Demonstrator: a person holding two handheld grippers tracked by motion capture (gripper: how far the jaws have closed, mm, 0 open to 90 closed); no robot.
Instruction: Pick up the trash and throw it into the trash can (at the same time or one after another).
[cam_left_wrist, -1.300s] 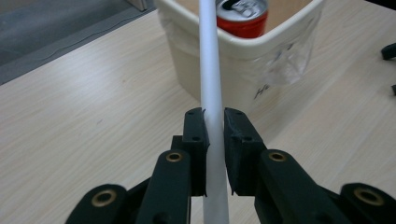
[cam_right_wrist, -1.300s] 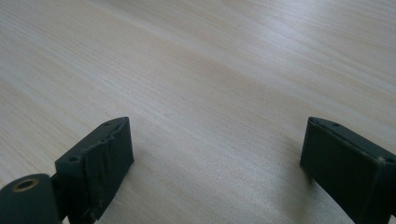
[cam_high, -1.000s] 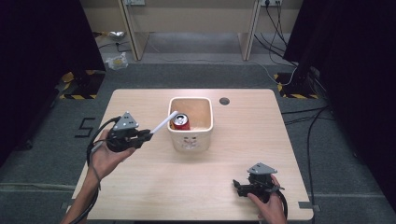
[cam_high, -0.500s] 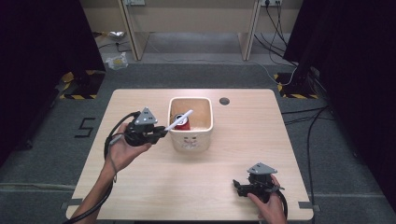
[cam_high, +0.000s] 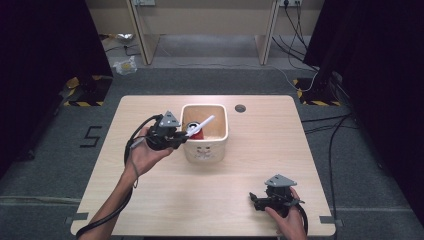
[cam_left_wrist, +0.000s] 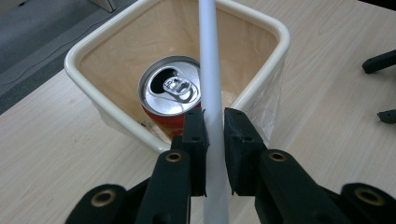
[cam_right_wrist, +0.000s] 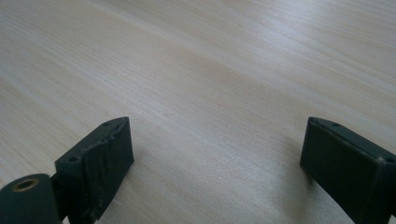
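Item, left tongs (cam_left_wrist: 209, 135): held in the person's left hand (cam_high: 145, 152) at the left wall of the tub, seen also in the high view (cam_high: 186, 136). Its two black jaws are closed tight on a white straw (cam_left_wrist: 209, 70), one pad on each side of the stem. Cable loops from the body down past the forearm.

Item, white straw: clamped in the left tongs, slanting up and away from the jaws over the tub's open mouth. In the high view (cam_high: 201, 125) its free end hangs above the tub's inside; in the left gripper view the stem crosses just beside the can's top. Whether it touches the can cannot be told.

Item, red can (cam_left_wrist: 172, 95): stands upright inside the tub, silver lid up, pull-tab opening already open. Seen in the high view (cam_high: 196, 133) near the tub's left wall.

Item, cream tub (cam_high: 220, 145): square, rounded rim, clear liner inside, a small face mark on its near wall. Sits on the table (cam_high: 210, 200) near its middle, toward the far edge. Rim in the left gripper view (cam_left_wrist: 93, 44).

Item, right tongs (cam_right_wrist: 215, 154): held in the person's right hand near the table's near right corner (cam_high: 256, 200), well apart from the tub. Jaws stand wide apart with nothing between them, bare wood beneath.

Item, dark round cable port (cam_high: 240, 107): set in the table just beyond the tub.
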